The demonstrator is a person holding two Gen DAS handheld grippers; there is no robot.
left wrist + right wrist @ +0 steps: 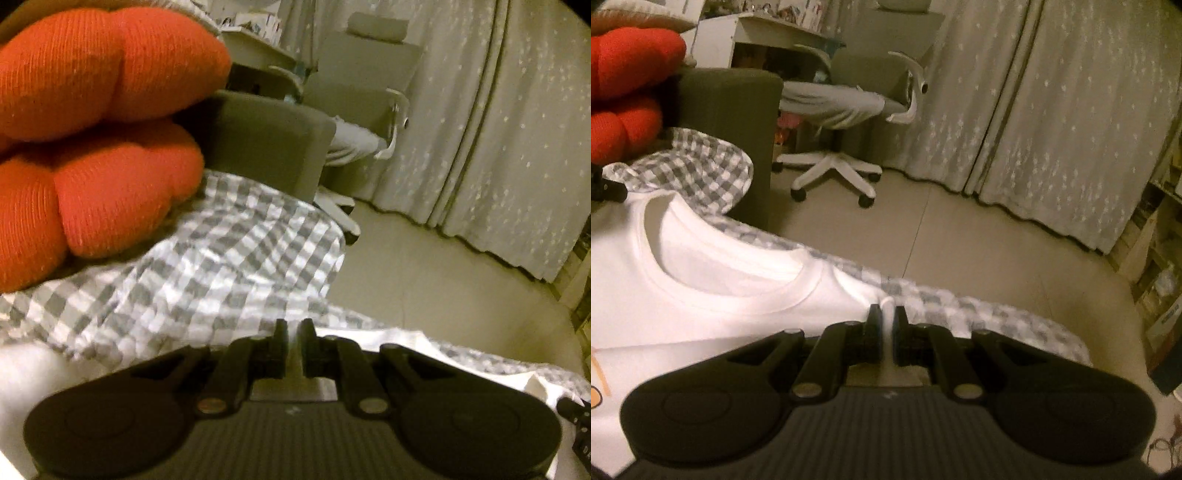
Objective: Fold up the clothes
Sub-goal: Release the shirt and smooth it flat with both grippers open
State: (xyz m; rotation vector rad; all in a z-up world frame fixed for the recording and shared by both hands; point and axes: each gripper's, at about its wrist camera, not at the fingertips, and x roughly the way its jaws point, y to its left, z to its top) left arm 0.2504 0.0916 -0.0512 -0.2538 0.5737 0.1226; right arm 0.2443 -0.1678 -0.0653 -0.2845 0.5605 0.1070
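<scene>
In the right wrist view, the right gripper [885, 314] is closed on a fold of the white T-shirt [701, 295], which lies at lower left on the checked bedsheet [979, 314]. The left gripper [294, 328] is also closed on white cloth. A red cushion [92, 110] fills the upper left.

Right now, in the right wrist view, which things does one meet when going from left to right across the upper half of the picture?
Red cushion → dark sofa arm → office chair with a grey garment draped on its seat → pale curtain → shelves at the right edge.
</scene>
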